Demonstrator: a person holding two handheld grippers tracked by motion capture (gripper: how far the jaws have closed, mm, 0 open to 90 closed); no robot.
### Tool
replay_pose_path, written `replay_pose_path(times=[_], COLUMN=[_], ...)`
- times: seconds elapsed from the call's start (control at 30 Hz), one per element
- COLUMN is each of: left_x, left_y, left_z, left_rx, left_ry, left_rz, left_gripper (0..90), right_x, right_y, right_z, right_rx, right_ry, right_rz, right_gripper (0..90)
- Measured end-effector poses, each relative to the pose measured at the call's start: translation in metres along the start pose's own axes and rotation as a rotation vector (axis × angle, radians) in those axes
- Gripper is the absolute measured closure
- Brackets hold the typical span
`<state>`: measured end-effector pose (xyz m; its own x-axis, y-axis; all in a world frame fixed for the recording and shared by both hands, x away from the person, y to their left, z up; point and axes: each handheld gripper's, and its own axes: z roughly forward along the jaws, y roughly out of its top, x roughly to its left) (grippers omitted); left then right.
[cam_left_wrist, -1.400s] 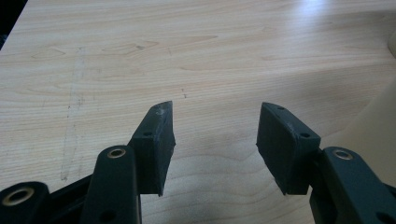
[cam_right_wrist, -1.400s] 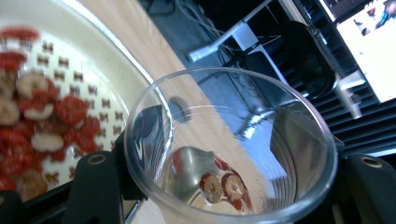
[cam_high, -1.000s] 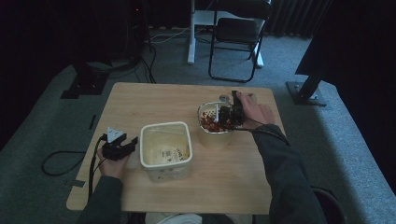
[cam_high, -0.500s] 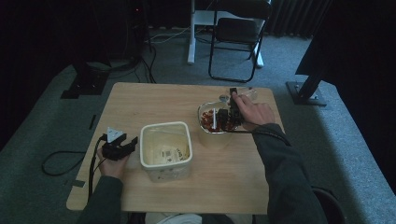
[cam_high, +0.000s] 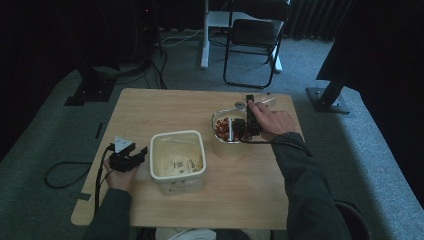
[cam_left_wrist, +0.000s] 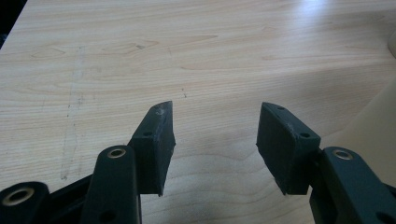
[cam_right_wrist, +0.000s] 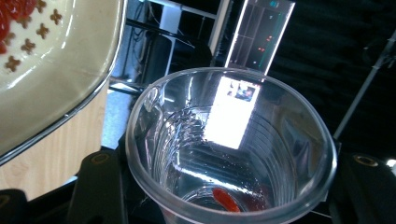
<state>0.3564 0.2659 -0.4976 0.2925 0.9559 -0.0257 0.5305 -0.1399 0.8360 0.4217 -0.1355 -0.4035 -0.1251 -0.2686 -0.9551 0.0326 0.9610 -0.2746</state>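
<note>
One cup: clear plastic cup, clamped between the right gripper's jaws, tipped over the bowl; a red bit sits at its bottom.
Bowl: cream, holding red pieces, at 3 o'clock from the tub.
Tub: square, cream, mid-table.
Left gripper: jaws apart, nothing between, resting at the tub's 9 o'clock.
Table: pale wood.
</note>
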Motion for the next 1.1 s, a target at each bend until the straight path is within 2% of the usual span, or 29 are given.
replay_pose_path(times=[0.13,0.33,0.4,0.47,0.5,0.57,0.6,0.67,0.7,0.73,0.77,0.8,0.83,0.87,0.93,1.0,1.07,1.1], left_x=[0.0001,0.0002,0.0003,0.0002,0.0002,0.0003,0.0004,0.0008,0.001,0.0011,0.0011,0.0012,0.0011,0.001,0.0012,0.001,0.0008,0.0005], left_y=[0.0,0.0,0.0,0.0,0.0,0.0,0.0,0.0,0.0,0.0,-0.0001,-0.0001,-0.0001,-0.0001,-0.0001,-0.0001,-0.0002,-0.0001], left_z=[0.0002,0.0002,0.0001,0.0003,0.0003,0.0005,0.0003,0.0001,-0.0001,0.0,0.0002,0.0002,0.0003,0.0003,0.0003,0.0003,0.0007,0.0009], left_rx=[0.001,0.001,0.001,0.001,0.001,0.0,0.002,0.003,0.003,0.003,0.003,0.004,0.003,0.003,0.003,0.003,0.003,0.004], left_ry=[0.0,0.0,0.0,-0.001,-0.001,-0.001,0.0,0.001,0.001,0.001,0.001,0.001,0.001,0.001,0.001,0.002,0.0,0.001], left_rz=[-0.001,-0.001,-0.001,-0.001,-0.001,-0.004,-0.002,-0.003,-0.002,-0.002,-0.004,-0.004,-0.004,-0.003,-0.004,-0.003,-0.005,-0.003], left_gripper=[46.9,46.9,46.9,46.9,46.9,46.9,46.9,46.9,46.9,46.9,46.9,46.9,46.9,46.9,46.9,46.9,46.9,46.9], right_x=[0.0025,0.0043,0.0028,0.0042,0.0042,0.0006,0.0022,0.0023,0.0036,0.0019,0.0017,0.0033,0.0037,0.0033,0.0048,0.0022,0.0029,0.0022], right_y=[0.0001,0.0005,0.0006,0.0015,0.0015,0.002,0.0031,0.0048,0.0051,0.0043,0.0047,0.0049,0.0048,0.0045,0.0038,0.0013,0.0005,-0.0002], right_z=[0.0002,-0.0008,-0.0005,-0.0007,-0.0007,-0.0006,-0.0008,-0.0016,-0.0019,-0.0013,-0.0019,-0.0022,-0.0021,-0.0022,-0.0025,-0.0022,-0.0024,-0.002], right_rx=[-0.001,-0.001,-0.001,-0.001,-0.001,-0.011,-0.006,-0.018,-0.019,-0.012,-0.026,-0.024,-0.021,-0.023,-0.03,-0.034,-0.025,-0.032], right_ry=[-0.003,-0.008,-0.006,-0.007,-0.007,-0.006,-0.007,0.005,0.001,-0.007,0.009,0.007,0.004,0.008,0.017,0.017,0.015,0.023], right_rz=[-0.026,-0.031,-0.013,-0.048,-0.048,-0.002,-0.027,-0.011,-0.035,-0.01,0.002,-0.019,-0.018,0.005,-0.003,0.049,0.033,0.061], right_gripper=[36.5,36.5,36.6,36.9,36.9,37.5,37.6,37.9,38.0,38.0,38.1,38.1,38.1,38.2,38.2,38.2,38.2,38.2])
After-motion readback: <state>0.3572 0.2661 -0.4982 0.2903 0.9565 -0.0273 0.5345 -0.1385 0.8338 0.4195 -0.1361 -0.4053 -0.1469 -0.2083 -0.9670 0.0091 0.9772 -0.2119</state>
